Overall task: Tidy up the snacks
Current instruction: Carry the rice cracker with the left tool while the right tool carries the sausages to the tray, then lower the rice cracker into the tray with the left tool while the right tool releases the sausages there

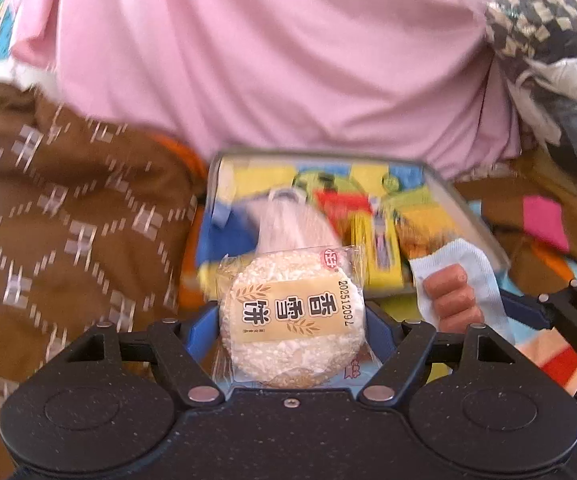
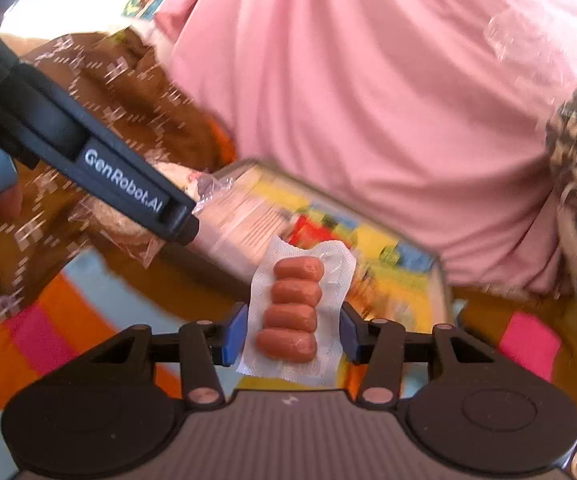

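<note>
Left wrist: rice cracker [image 1: 292,322] fills left gripper [image 1: 292,326] gap.

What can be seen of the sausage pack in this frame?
The sausage pack is a clear, textured plastic pouch with a whitish look, holding four short reddish-brown sausages stacked in a row, one above another. It is sealed, with a ragged top edge. The right gripper holds it upright, blue pads pressing the pouch's side margins. It hangs above the near edge of a colourful tray, apart from it. The left wrist view shows it beside the rice cracker held by the left gripper.
</note>
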The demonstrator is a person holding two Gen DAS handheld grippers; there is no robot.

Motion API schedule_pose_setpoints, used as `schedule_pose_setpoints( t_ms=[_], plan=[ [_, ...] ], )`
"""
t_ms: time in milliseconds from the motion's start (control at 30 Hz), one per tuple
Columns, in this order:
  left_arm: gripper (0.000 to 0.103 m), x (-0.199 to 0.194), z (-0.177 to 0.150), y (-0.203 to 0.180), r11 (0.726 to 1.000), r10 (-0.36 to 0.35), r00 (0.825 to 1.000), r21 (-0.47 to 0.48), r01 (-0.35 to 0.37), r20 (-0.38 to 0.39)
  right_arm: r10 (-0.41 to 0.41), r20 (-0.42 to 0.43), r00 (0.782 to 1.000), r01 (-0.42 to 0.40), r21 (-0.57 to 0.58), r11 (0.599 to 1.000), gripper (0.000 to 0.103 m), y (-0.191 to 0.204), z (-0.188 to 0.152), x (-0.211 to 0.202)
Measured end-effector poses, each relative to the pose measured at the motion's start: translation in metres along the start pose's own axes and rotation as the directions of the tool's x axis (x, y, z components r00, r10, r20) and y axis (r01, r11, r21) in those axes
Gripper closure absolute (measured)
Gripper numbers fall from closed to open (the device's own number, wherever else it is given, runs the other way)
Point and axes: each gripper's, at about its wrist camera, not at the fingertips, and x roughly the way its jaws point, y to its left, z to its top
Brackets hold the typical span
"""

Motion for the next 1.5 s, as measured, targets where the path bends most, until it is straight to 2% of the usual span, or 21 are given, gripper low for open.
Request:
schedule_pose_setpoints(
  t_ms=[167, 367, 767, 1067, 1400, 1467, 1500],
  plan=[
    [0.026, 0.030, 0.034, -0.012, 0.999, -0.006, 0.998, 0.042, 0.003, 0.064, -0.034, 0.034, 0.999, 0.034, 0.007, 0.999, 0.049, -0.030, 0.015, 0.029],
    [0.026, 0.083, 0.064, -0.031, 0.999, -0.032, 0.995, 0.008, 0.031, 0.096, -0.072, 0.018, 0.997, 0.071, 0.029, 0.997, 0.049, -0.072, 0.019, 0.065],
    [0.026, 0.157, 0.078, -0.076, 0.995, -0.097, 0.992, 0.011, 0.096, 0.082, -0.134, -0.053, 0.990, 0.138, 0.074, 0.988, 0.048, -0.126, -0.004, 0.110],
    [0.026, 0.182, 0.069, -0.091, 0.993, -0.115, 0.992, 0.025, 0.114, 0.059, -0.121, -0.113, 0.986, 0.135, 0.125, 0.983, 0.047, -0.139, -0.028, 0.127],
    [0.023, 0.187, 0.067, -0.091, 0.994, -0.107, 0.993, 0.008, 0.107, 0.046, -0.141, -0.105, 0.984, 0.153, 0.115, 0.982, 0.041, -0.135, -0.030, 0.130],
    [0.021, 0.186, 0.069, -0.090, 0.994, -0.106, 0.994, -0.008, 0.106, 0.042, -0.150, -0.095, 0.984, 0.160, 0.108, 0.981, 0.037, -0.135, -0.028, 0.128],
    [0.020, 0.185, 0.069, -0.089, 0.994, -0.104, 0.994, -0.015, 0.104, 0.042, -0.149, -0.092, 0.985, 0.159, 0.111, 0.981, 0.030, -0.136, -0.027, 0.128]
  ],
)
